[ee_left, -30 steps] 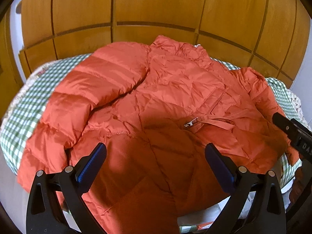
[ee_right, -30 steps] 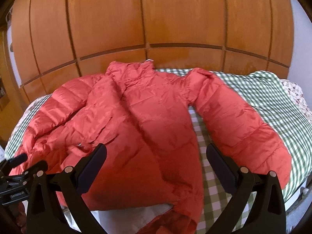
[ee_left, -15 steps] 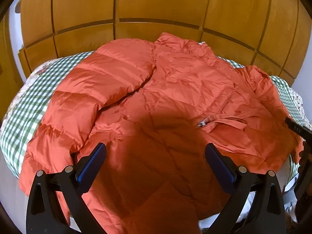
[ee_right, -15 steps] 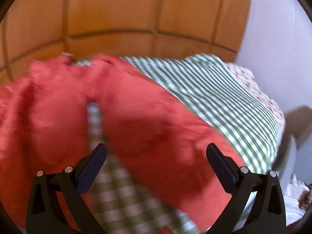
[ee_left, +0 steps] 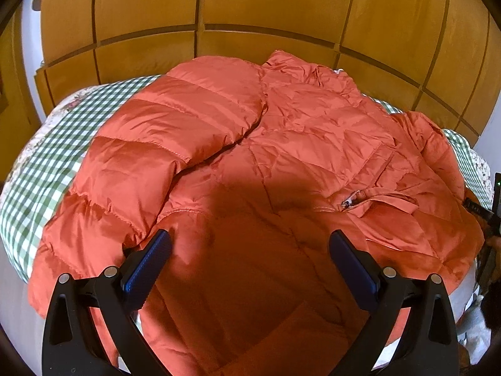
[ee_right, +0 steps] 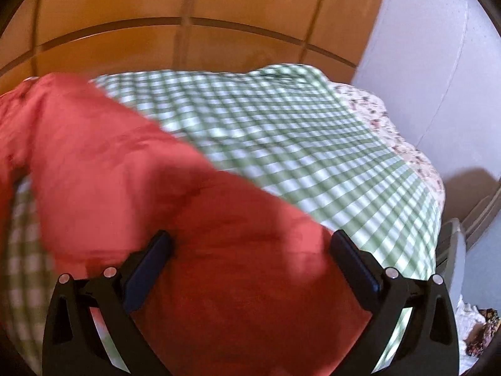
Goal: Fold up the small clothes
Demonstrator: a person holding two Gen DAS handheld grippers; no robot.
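An orange-red puffer jacket (ee_left: 281, 156) lies spread face down on a green-and-white checked bedspread (ee_left: 56, 153). Its one sleeve (ee_left: 150, 163) runs down the left side. My left gripper (ee_left: 250, 244) hovers open over the jacket's lower hem, nothing between its fingers. In the right wrist view the other sleeve (ee_right: 188, 219) fills the lower left, blurred. My right gripper (ee_right: 250, 244) stands open just above that sleeve's cuff end, its jaws either side of the fabric and apart from it.
A wooden panelled headboard (ee_left: 250, 9) rises behind the bed. The checked bedspread (ee_right: 297, 144) stretches right toward a floral edge (ee_right: 400, 144) and a white wall (ee_right: 438, 62). The right gripper's body (ee_left: 491, 213) shows at the left view's right edge.
My right gripper swung right from the jacket's body to the right sleeve and came down close over it. My left gripper edged forward and left over the hem.
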